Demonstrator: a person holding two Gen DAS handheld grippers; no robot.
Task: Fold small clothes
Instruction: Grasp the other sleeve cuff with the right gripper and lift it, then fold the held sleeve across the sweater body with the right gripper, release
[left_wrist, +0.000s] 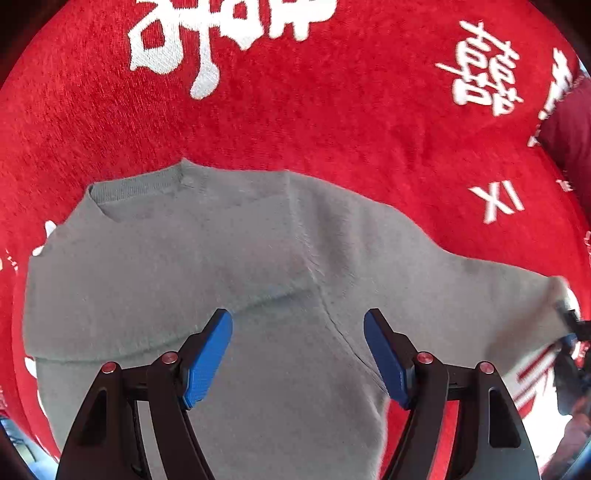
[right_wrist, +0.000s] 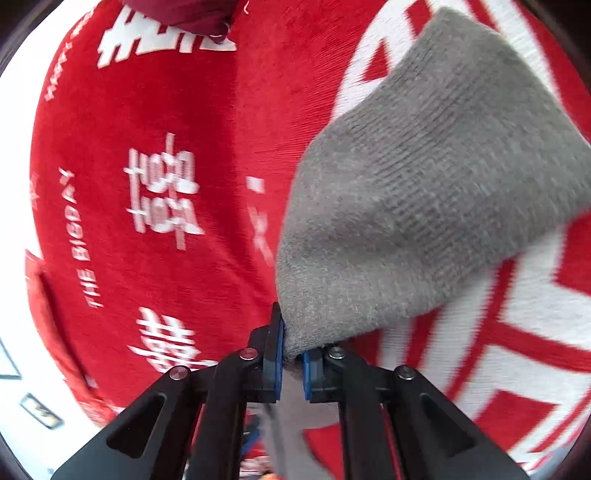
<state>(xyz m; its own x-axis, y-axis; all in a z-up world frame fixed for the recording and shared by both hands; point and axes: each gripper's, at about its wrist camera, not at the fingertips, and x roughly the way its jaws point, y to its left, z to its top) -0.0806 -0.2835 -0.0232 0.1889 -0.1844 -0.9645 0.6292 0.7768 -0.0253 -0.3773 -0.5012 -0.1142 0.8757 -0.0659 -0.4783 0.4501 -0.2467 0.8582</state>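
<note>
A small grey knit sweater (left_wrist: 229, 251) lies on a red cloth, its collar at the far left and one sleeve stretched out to the right. Its left sleeve is folded across the body. My left gripper (left_wrist: 298, 332) is open and empty, just above the sweater's body. My right gripper (right_wrist: 291, 350) is shut on the cuff end of the grey sleeve (right_wrist: 424, 192) and holds it lifted off the cloth. The right gripper also shows at the sleeve's end in the left wrist view (left_wrist: 572, 325).
The red plush cloth (left_wrist: 332, 110) with white lettering covers the whole surface. A dark red garment (right_wrist: 184, 14) lies at the far edge, and it also shows in the left wrist view (left_wrist: 569, 140). A white floor or table edge (right_wrist: 14, 332) shows at the left.
</note>
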